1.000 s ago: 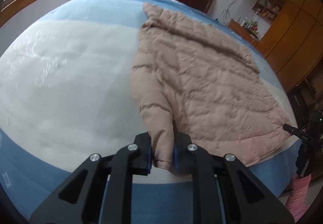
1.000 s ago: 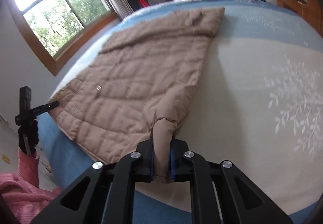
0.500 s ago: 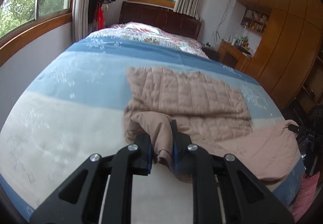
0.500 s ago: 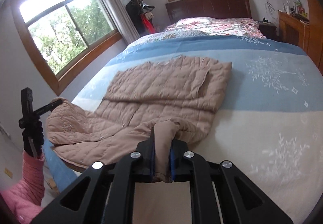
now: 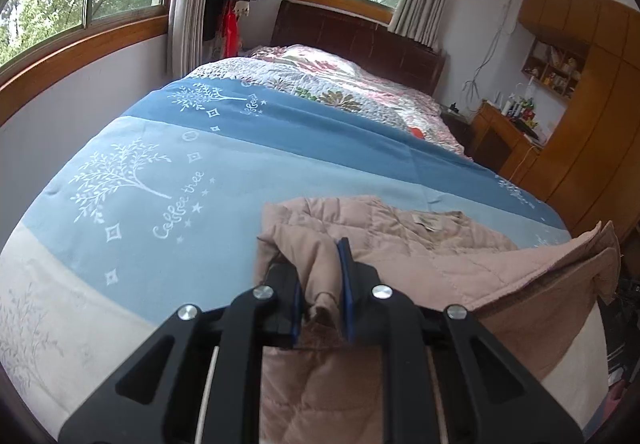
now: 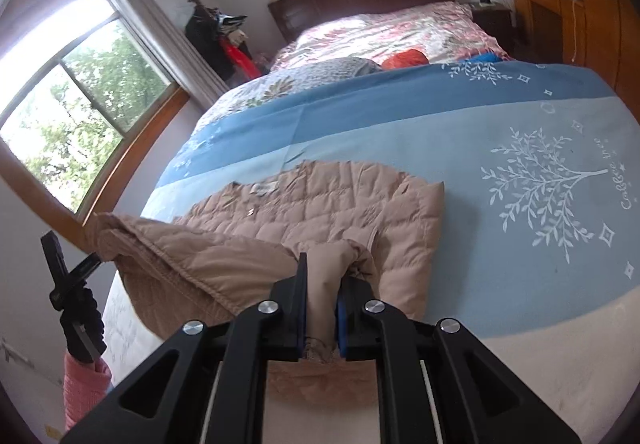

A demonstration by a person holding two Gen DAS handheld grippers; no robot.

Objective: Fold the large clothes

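Between the blue-padded fingers of the left gripper (image 5: 320,284), low in the left wrist view, a fold of the beige quilted jacket (image 5: 440,264) is pinched; the jaws are nearly closed on the cloth. From there the jacket runs toward 3 o'clock, its far edge lifted off the blue tree-print bedspread (image 5: 160,172). A dark wooden headboard (image 5: 360,40) stands at 12 o'clock, a wardrobe (image 5: 592,116) at 2 o'clock.

Low in the right wrist view, the right gripper (image 6: 322,296) likewise clamps a bunched fold of jacket (image 6: 320,204), jaws narrowed to the cloth's thickness. Its far part lies flat on the bedspread (image 6: 520,132) toward 12 o'clock. At 9 o'clock the raised hem hangs from the other gripper, held by a gloved hand (image 6: 82,318) with a pink sleeve (image 6: 82,388).
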